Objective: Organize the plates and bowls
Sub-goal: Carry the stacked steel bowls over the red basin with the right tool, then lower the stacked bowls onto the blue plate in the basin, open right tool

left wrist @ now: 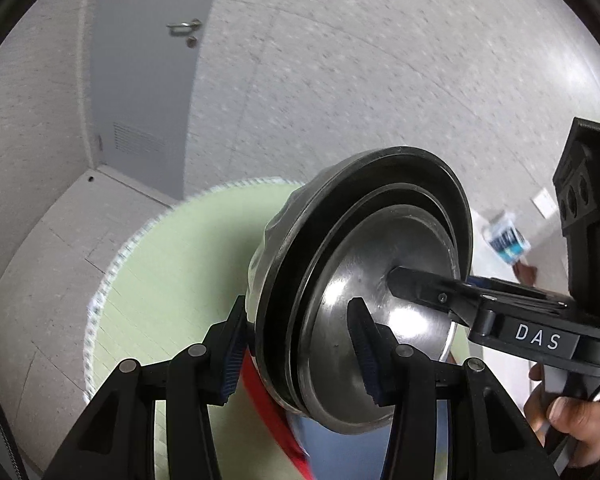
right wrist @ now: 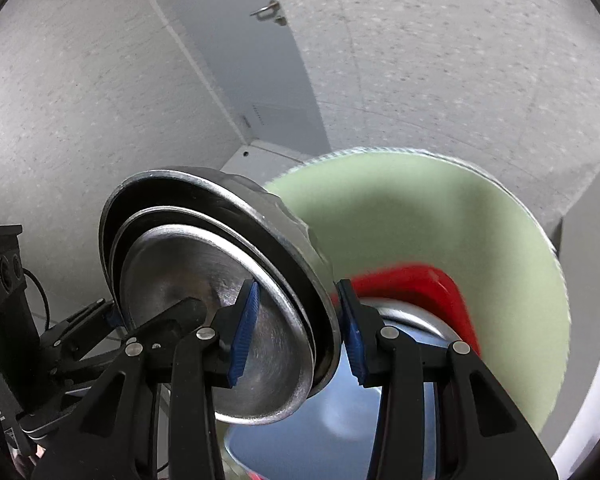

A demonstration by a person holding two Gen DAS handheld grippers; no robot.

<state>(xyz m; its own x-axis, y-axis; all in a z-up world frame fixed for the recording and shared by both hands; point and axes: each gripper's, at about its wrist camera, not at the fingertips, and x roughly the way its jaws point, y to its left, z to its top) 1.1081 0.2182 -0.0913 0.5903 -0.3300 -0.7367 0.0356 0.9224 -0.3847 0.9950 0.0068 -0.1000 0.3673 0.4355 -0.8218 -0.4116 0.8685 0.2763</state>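
Near the middle of both views, the stack of metal plates and bowls (left wrist: 364, 292) stands tilted, both grippers (left wrist: 300, 352) (right wrist: 296, 340) clenched on its rim. Smooth, slippery metal; hold the rim.

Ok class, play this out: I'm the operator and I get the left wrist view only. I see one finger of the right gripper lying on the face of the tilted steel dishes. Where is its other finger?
Observer: Behind them. The right gripper has the rim of the stack of steel dishes between its two blue pads.
Operator: What is the red streak under the stack?
Observer: A red item with a rounded corner, too blurred to name, lying on the green mat.
Operator: Anything else down there?
Observer: A steel bowl, with its shiny rim showing next to the red item, below the right gripper.
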